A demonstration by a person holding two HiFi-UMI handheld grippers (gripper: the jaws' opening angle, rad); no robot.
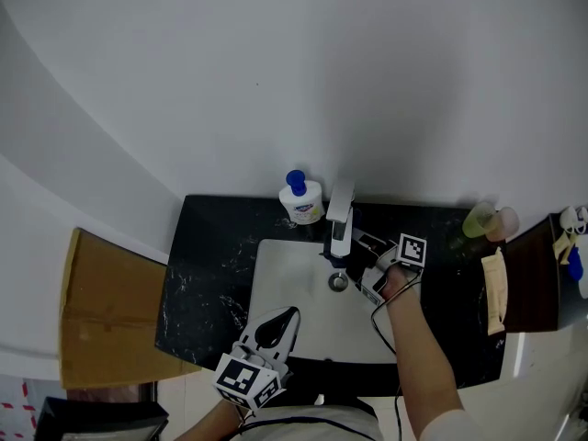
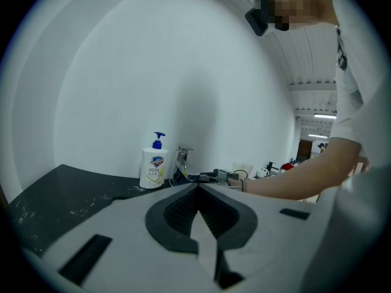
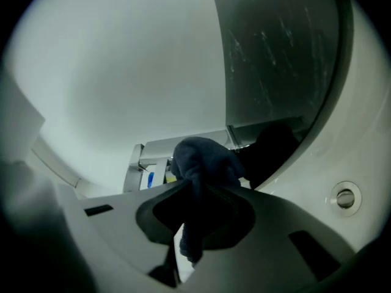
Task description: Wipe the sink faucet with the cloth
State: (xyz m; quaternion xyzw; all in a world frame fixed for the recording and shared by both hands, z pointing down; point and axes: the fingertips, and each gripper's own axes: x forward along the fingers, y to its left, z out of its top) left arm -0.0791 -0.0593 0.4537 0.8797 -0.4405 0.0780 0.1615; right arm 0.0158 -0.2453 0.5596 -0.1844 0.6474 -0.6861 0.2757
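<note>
The black worktop [image 1: 207, 274] carries a white sink [image 1: 276, 274]. The faucet [image 1: 341, 217] stands at the sink's back edge, with a soap bottle [image 1: 301, 200] just beside it. The right gripper [image 3: 194, 191] has its jaws clamped on the dark cloth [image 3: 203, 159], which bunches above the tips and trails a tail below them. This gripper sits over the basin close to the spout, but I cannot tell whether cloth meets metal. The left gripper [image 2: 197, 189] hovers at the sink's near edge, jaws pressed together on nothing.

I judge the main risk to be the grip. The jaws seem to pinch only a fold, so drag along the spout could pull the cloth free into the basin. With so small a wad leading, the hard jaws could also scrape the chrome. A wide stroke leftward might topple the soap bottle.

Only the right gripper view shows the cloth; in the head view the gripper and hand cover it. The left gripper view gives the faucet and bottle side-on, with the other arm reaching in. The head view alone lays out the basin from above, the drain [image 1: 338, 283] in front of the spout
</note>
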